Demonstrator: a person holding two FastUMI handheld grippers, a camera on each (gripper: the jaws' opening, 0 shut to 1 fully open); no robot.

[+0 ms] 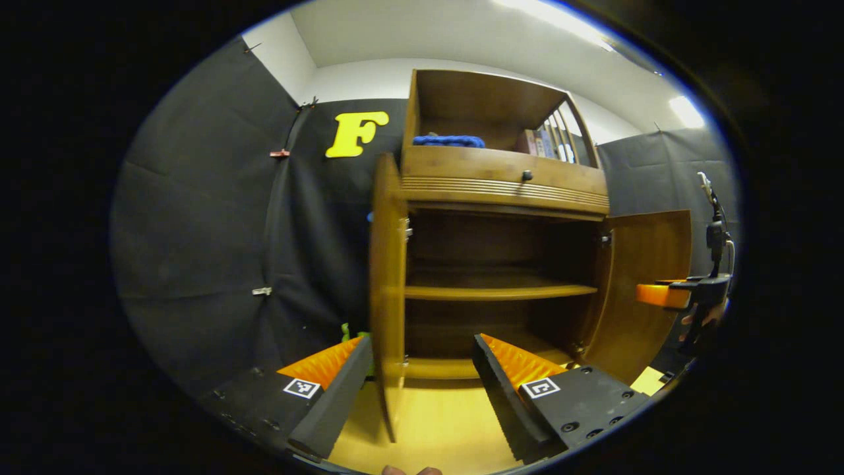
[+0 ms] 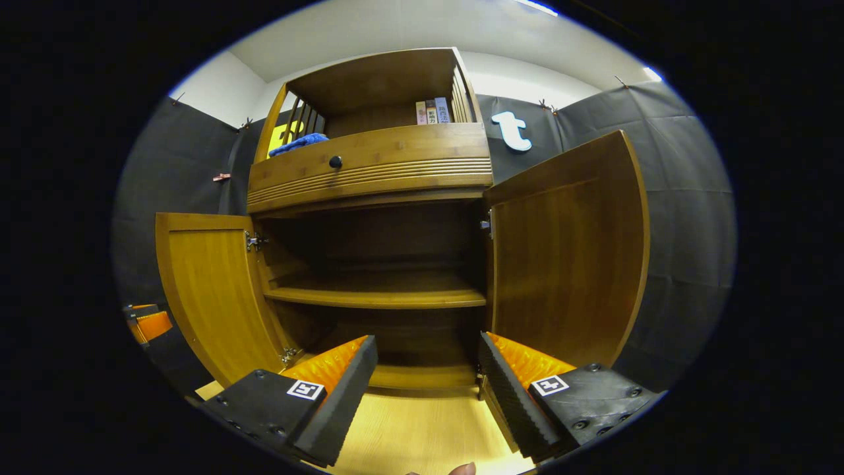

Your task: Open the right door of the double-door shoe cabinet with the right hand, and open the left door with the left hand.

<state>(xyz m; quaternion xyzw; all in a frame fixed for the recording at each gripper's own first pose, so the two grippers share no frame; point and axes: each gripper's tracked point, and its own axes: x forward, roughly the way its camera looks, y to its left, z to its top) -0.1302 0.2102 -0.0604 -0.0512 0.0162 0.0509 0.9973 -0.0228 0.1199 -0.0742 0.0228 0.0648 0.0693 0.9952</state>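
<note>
The wooden shoe cabinet (image 1: 501, 191) (image 2: 376, 168) stands with both lower doors swung out and bare shelves showing inside. In the left gripper view the left door (image 1: 389, 297) is seen edge-on, in the gap between my left gripper's (image 1: 422, 369) open fingers, touching neither pad. The right door (image 1: 649, 284) stands wide open, with the right gripper (image 1: 656, 295) and a hand at its outer edge. In the right gripper view my right gripper (image 2: 428, 369) is open and holds nothing, in front of the cabinet's opening. The right door (image 2: 567, 264) is just to its right. The left door (image 2: 211, 297) has the left gripper (image 2: 148, 323) beyond it.
Above the doors is a drawer with a black knob (image 1: 527, 175) (image 2: 335, 161). The top shelf holds a blue cloth (image 1: 448, 140) (image 2: 297, 143) and books (image 2: 432, 111). A pale wooden floor (image 1: 428, 422) runs up to the cabinet. Something small and green (image 1: 345, 329) lies left of the left door.
</note>
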